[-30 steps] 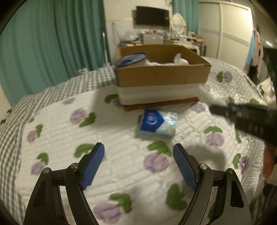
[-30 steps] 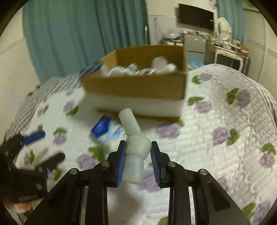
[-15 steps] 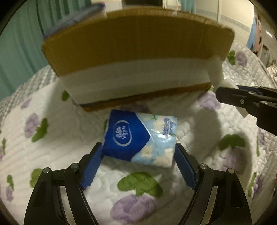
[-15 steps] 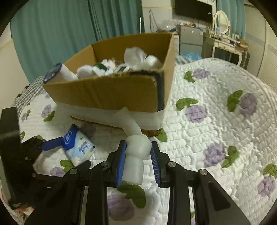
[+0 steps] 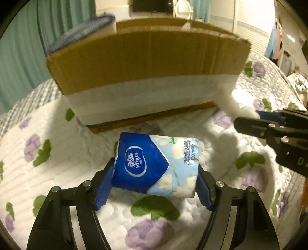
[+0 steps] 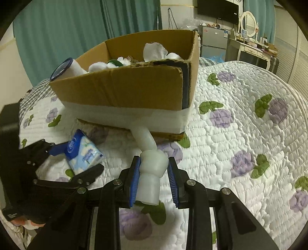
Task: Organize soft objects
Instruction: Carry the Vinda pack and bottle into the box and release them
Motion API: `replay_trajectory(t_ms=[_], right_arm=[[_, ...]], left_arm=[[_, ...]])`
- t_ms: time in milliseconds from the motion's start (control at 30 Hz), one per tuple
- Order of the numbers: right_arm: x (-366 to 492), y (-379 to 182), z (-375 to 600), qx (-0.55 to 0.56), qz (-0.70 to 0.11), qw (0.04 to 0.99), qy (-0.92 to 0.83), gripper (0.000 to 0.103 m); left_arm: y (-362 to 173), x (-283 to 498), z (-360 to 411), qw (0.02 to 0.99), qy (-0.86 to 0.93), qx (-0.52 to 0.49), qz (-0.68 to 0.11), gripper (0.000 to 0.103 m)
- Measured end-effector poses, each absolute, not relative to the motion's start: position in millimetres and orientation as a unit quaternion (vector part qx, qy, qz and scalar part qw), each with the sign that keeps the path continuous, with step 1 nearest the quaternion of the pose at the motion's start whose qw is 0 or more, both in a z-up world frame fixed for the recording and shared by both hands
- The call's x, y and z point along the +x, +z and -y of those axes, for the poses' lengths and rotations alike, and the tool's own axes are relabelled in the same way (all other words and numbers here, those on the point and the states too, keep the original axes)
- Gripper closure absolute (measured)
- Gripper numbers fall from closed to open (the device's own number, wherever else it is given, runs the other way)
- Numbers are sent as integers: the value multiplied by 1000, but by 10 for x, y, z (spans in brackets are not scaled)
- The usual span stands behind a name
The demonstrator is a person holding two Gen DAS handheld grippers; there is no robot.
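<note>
My left gripper (image 5: pixel 155 177) is shut on a blue and white Vinda tissue pack (image 5: pixel 154 163), held just above the quilt in front of the cardboard box (image 5: pixel 146 57). The pack (image 6: pixel 83 152) and left gripper (image 6: pixel 77 161) also show at the left of the right wrist view. My right gripper (image 6: pixel 154 177) is shut on a knotted white foam piece (image 6: pixel 151 163) whose end points toward the box (image 6: pixel 134 88). The box holds several white soft items (image 6: pixel 154 51) and a blue-capped roll (image 6: pixel 64 68).
The box stands on a white quilt with purple flowers (image 6: pixel 240 125) over a bed. Teal curtains (image 6: pixel 77 28) hang behind. A dresser with a mirror (image 6: pixel 248 19) and a wall TV (image 6: pixel 217 8) are at the far right.
My left gripper has closed on the tissue pack and lifted it slightly. My right gripper, still holding the foam piece, has stayed near the box's right corner.
</note>
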State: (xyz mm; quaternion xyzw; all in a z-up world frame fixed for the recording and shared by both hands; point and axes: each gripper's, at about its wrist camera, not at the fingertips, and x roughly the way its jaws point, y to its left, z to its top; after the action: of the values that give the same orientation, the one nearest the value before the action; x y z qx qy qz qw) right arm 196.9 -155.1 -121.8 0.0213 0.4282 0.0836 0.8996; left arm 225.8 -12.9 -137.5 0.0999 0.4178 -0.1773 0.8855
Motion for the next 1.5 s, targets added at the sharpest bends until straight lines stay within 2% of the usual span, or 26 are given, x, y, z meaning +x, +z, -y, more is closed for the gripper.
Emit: replay_trajectory(t_ms=[267,600,1000,1267,1500], right_arm=[[1628,-850,1484,8,-389,918,78,75],[1214,-45,1390,7,-318,945,78,75],[1100,918,1360,-6,-235,968,84,75],[1680,1277,1402,-9,-216,973,83,75],[2489,985,1517,11,-251,963,92,75]], left_arm=[[-869,1811,-116,905,-172,76,-381,30],[-128,1627,-179,929,-169,93,-316,30],[855,1491,-210,947,-188,54,-254,30],[1030,2052,-77,950,-175,66,-251,30],[723,2861,128,941,-154,63,-294,30]])
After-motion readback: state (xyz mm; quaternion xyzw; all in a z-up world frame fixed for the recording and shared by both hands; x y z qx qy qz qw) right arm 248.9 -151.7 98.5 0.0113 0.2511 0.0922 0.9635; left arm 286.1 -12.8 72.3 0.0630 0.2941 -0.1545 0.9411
